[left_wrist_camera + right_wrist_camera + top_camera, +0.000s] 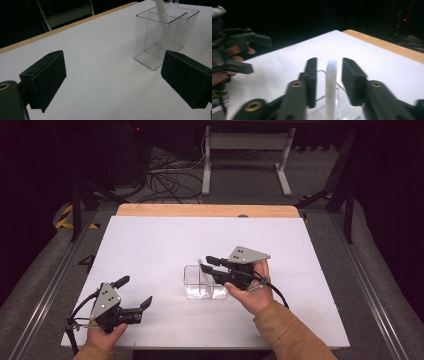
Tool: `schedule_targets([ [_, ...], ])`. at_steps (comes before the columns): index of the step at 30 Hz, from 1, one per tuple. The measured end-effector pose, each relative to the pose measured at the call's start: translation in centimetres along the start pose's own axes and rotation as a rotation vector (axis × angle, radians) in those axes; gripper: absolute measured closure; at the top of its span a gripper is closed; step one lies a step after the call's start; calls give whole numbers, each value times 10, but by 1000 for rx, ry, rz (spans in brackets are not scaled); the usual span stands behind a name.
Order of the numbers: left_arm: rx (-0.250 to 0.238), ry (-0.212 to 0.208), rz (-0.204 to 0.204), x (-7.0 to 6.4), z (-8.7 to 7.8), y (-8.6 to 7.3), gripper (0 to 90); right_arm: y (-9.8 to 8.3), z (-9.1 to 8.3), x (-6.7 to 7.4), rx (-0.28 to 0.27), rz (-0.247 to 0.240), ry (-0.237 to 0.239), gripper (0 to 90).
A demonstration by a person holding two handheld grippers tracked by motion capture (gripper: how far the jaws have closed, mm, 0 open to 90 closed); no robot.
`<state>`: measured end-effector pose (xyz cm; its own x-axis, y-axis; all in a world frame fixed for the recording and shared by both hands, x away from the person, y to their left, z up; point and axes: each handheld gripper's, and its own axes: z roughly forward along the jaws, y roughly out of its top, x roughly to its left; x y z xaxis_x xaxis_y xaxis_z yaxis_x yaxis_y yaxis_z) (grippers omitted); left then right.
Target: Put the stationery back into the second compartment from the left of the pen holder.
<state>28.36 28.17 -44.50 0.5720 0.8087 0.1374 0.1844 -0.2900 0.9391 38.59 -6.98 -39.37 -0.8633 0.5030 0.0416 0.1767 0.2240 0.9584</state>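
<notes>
left gripper (134, 291) jaws wide, right gripper (206, 265) parted – level

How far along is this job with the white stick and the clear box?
Done: the white stick stands in the clear box. In hand: the right gripper has its jaws apart around the stick's top, with gaps either side. Left: pulling that gripper away. The left gripper waits open.
</notes>
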Motion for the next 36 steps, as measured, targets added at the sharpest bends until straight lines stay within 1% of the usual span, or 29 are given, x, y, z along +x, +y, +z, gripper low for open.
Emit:
schedule_targets([
  [2,-1,0,-3,0,0,0,69,0,-1,-2,1,-1,-26,533],
  [4,-1,0,-1,0,0,0,69,1,-3,-4,-9,4,-40,439],
  [6,0,0,-3,0,-1,0,68,3,-5,-6,-22,-13,-60,385],
  [7,-1,1,-3,0,-1,0,68,4,-7,-6,-29,-24,-63,358],
  [9,-2,-1,-7,0,-1,0,68,6,-9,-7,-36,-33,-58,337],
  [11,-5,0,-6,0,-2,0,68,9,-12,-6,-43,-51,-52,301],
  [13,-7,1,-8,0,-2,0,68,12,-15,-5,-53,-74,-52,290],
  [17,-8,6,-8,0,-3,0,68,18,-20,-3,-73,-93,-52,277],
  [22,-11,6,-10,0,-3,0,68,21,-24,-2,-79,-102,-48,264],
  [25,-10,6,-12,0,-3,0,68,22,-25,-2,-78,-115,-41,261],
  [28,-15,7,-10,0,-4,0,68,24,-29,-3,-80,-119,-46,252],
  [32,-15,7,-14,1,-4,0,68,25,-40,-3,-81,-125,-56,239],
  [36,-16,10,-14,0,-4,0,68,26,-54,-7,-88,-126,-67,235],
])
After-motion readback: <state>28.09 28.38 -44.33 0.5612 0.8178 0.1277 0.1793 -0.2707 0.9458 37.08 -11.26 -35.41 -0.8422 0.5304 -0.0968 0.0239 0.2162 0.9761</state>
